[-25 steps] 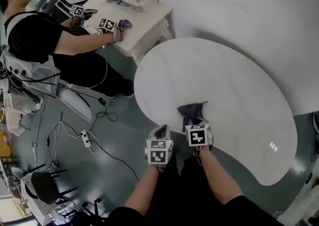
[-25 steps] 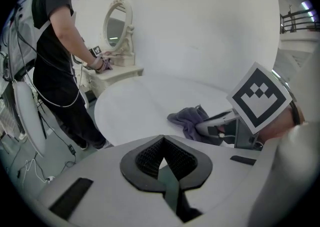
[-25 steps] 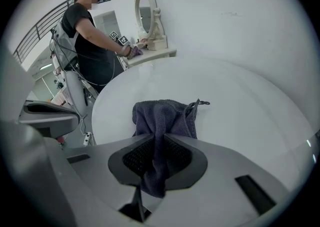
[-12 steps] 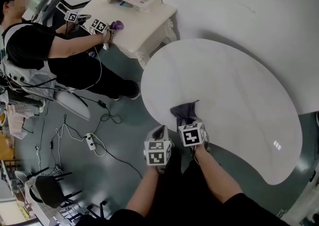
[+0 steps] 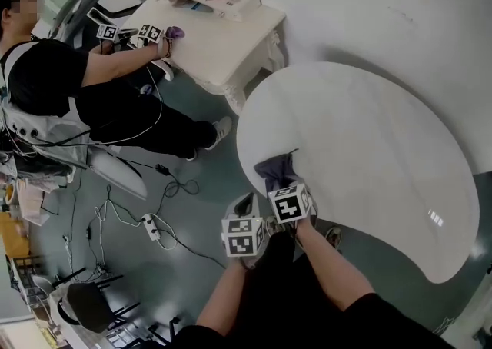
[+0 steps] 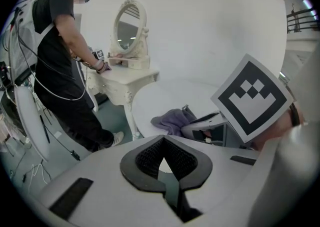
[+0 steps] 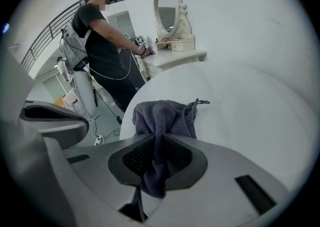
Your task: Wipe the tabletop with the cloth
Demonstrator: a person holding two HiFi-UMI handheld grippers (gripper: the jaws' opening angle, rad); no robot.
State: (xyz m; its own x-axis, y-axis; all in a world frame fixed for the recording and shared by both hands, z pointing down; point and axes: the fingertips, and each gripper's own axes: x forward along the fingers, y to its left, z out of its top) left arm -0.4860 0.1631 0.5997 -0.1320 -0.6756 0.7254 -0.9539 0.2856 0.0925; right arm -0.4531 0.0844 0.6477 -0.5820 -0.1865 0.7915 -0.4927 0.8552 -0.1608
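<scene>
Pinching a fold of the grey-purple terry cloth (image 7: 165, 113), the right gripper (image 7: 159, 146) has its jaws clamped on the fabric. The cloth bunches between them and spreads out in front onto the white rounded tabletop (image 5: 369, 147). It lies at the table's near left edge, touching the surface. The left gripper (image 6: 161, 143) hangs just beside the right one, off the table edge above the green floor (image 5: 200, 213), its jaws pressed together with nothing between them. Well beyond the table's far left edge, a person in a black shirt (image 5: 46, 78) stands at a cream dressing table (image 5: 223, 44) with an oval mirror (image 6: 127, 21).
</scene>
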